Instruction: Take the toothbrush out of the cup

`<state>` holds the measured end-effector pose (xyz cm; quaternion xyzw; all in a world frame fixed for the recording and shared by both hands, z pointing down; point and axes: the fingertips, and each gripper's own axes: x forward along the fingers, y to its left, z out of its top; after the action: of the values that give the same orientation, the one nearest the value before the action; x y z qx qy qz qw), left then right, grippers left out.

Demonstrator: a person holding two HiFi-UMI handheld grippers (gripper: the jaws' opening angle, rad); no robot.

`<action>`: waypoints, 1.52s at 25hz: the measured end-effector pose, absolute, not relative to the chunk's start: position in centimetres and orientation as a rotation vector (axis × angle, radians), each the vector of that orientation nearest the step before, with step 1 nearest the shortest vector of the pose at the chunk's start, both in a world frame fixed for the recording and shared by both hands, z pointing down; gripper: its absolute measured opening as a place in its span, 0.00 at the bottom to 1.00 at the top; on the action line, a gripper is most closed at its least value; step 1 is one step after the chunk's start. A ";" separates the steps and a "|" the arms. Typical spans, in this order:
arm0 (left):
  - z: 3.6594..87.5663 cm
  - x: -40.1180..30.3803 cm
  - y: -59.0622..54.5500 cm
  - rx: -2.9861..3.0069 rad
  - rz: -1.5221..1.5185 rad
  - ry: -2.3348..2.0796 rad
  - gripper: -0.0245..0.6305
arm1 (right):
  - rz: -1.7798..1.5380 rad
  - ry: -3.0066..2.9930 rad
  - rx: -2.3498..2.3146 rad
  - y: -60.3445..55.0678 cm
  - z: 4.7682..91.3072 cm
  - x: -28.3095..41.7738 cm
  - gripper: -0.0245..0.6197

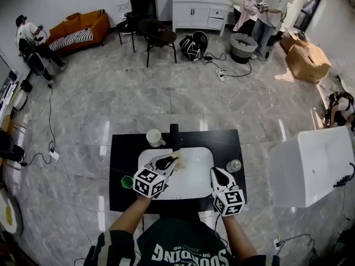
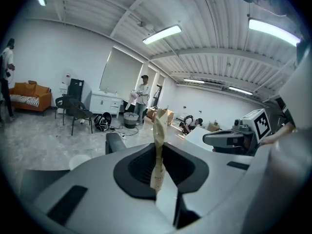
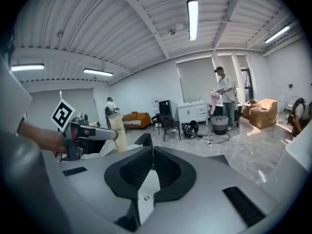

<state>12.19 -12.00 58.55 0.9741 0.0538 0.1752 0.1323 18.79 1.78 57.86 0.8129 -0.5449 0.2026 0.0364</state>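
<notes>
My left gripper point(image 1: 174, 159) is shut on a flat tan paper-wrapped stick point(image 1: 179, 160), held over the white sink basin point(image 1: 197, 177). In the left gripper view the stick point(image 2: 158, 130) stands upright between the pads. From the right gripper view the same stick point(image 3: 118, 126) juts up from the left gripper's tips. My right gripper point(image 1: 214, 172) hovers over the basin's right side, shut, with nothing between its jaws point(image 3: 152, 152). A white cup point(image 1: 154, 138) stands on the black countertop point(image 1: 122, 148) behind the basin's left corner. A green cup point(image 1: 127, 182) sits at the left.
A black faucet point(image 1: 175, 136) rises behind the basin. A clear glass point(image 1: 234, 165) stands right of the basin. A big white box point(image 1: 310, 165) is to the right. Cables, chairs, a sofa and people are farther off on the tiled floor.
</notes>
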 end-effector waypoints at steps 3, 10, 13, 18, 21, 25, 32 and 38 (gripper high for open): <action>58.9 14.3 -9.6 2.823 0.527 0.249 0.12 | 0.630 -1.607 2.548 4.1 58.1 20.0 0.10; 59.3 18.9 -2.6 2.785 0.561 0.479 0.12 | 0.645 -1.427 2.675 10.7 57.7 22.6 0.10; 59.5 20.8 1.0 2.753 0.575 0.574 0.12 | 0.649 -1.342 2.729 14.1 57.9 23.5 0.10; 59.9 23.2 7.0 2.723 0.593 0.713 0.12 | 0.658 -1.223 2.800 18.8 58.3 25.2 0.10; 60.1 24.3 10.1 2.679 0.597 0.767 0.12 | 0.675 -1.165 2.833 21.2 58.8 25.8 0.10; 60.5 25.4 14.2 2.628 0.602 0.834 0.12 | 0.675 -1.087 2.875 24.1 59.0 26.3 0.10; 63.0 27.0 18.9 2.524 0.651 0.874 0.11 | 0.688 -0.986 2.925 27.6 59.9 26.8 0.10; 65.4 28.8 22.4 2.284 0.729 0.835 0.11 | 0.709 -0.936 2.941 30.8 59.9 27.5 0.10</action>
<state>28.84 22.35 65.35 0.8591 0.3141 0.2741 0.2970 27.54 30.77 59.90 0.9287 -0.2954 0.2239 -0.0127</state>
